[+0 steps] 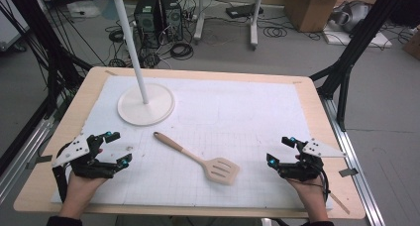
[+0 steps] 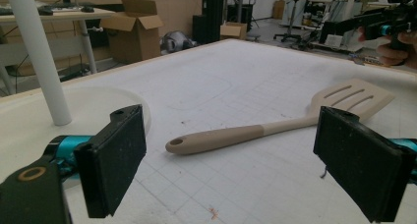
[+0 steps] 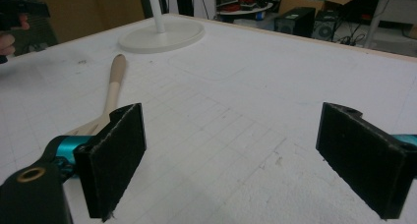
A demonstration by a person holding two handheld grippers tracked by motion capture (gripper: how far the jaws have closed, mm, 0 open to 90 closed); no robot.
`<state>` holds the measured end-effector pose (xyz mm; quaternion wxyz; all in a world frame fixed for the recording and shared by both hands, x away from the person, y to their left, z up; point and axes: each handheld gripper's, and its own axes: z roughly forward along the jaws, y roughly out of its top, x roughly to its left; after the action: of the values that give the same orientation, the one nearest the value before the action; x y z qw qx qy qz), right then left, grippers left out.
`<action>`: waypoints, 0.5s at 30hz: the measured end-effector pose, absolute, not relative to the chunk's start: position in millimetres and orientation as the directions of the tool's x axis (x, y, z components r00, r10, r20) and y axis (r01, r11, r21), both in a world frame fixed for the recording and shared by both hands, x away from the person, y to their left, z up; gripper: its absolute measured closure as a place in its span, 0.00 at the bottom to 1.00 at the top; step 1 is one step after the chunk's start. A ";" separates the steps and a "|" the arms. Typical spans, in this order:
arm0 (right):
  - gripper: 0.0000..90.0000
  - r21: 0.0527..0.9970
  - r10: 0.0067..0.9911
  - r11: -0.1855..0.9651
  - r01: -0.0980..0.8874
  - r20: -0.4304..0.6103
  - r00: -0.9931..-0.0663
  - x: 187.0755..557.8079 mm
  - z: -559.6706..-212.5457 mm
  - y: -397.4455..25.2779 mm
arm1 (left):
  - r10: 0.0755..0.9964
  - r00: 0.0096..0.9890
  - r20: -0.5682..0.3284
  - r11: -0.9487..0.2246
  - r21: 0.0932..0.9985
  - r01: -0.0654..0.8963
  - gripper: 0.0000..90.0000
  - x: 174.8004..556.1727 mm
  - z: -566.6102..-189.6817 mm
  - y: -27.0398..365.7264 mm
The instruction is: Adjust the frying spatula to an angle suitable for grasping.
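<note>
Spatula (image 1: 200, 160) flat between left gripper (image 1: 118, 148), right gripper (image 1: 280, 150), both agape

A mat (image 1: 237, 112) covers most of the table (image 1: 317, 107). On the mat, toward the far left, stands a round base (image 1: 146, 104) with a pole (image 1: 131, 42) rising from it. A spatula (image 1: 198, 159) lies near the middle, in front of the base, its handle pointing toward the base and its blade toward the near right. The left hand-held gripper (image 1: 115, 149) sits at the near left, the right hand-held gripper (image 1: 280, 150) at the near right, with the spatula between them.
</note>
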<state>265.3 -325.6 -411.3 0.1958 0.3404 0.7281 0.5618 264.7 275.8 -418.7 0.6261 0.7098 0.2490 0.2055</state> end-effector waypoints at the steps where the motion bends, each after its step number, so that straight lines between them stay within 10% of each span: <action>1: 0.12 0.952 0.714 0.139 0.273 0.095 -0.693 265.8 -411.2 -326.2 | 0.611 0.792 -0.020 -0.093 0.991 0.097 0.14 264.7 -418.3 275.8; 15: 0.11 0.954 0.710 0.118 0.275 0.113 -0.696 264.4 -404.8 -325.4 | 0.606 0.795 -0.014 -0.094 0.992 0.089 0.14 262.9 -417.0 277.9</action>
<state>264.4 -325.4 -404.8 0.1904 0.3405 0.7231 0.5700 262.9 277.9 -417.0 0.6267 0.7104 0.2448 0.2062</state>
